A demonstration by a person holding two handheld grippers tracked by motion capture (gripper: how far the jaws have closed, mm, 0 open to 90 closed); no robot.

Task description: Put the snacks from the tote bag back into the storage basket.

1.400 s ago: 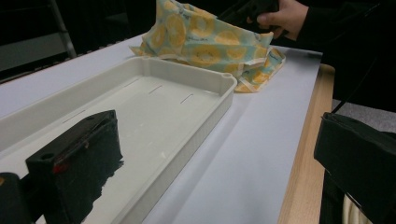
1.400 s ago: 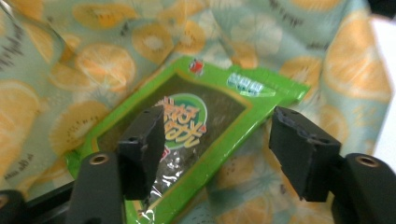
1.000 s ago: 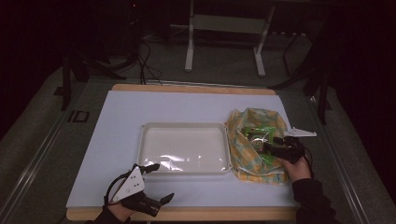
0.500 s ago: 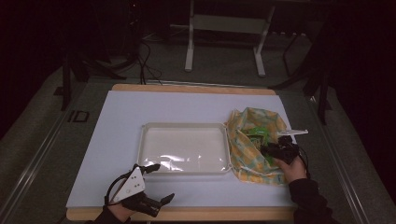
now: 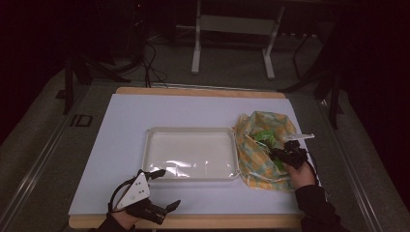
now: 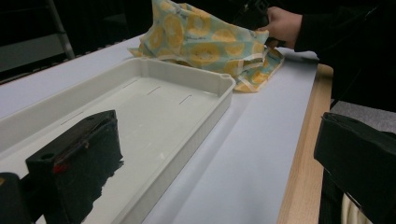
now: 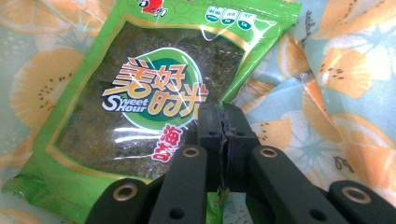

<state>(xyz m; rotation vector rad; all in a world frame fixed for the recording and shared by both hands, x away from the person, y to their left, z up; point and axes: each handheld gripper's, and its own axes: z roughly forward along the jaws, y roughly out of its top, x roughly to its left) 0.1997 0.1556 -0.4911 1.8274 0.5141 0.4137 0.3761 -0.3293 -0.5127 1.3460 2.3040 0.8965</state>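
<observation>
Right gripper view looks down on a green seaweed packet (image 7: 140,116) lying on an orange-print bag (image 7: 336,93). The right gripper (image 7: 223,122) has just been closing, and its jaws now meet on the packet's lower right edge, pinching it. From above, the bag (image 5: 261,145) sits on the table (image 5: 125,121), touching the right side of a white tray (image 5: 191,152). The left gripper (image 5: 162,188) hovers at the tray's near left corner, jaws wide apart and holding nothing.
</observation>
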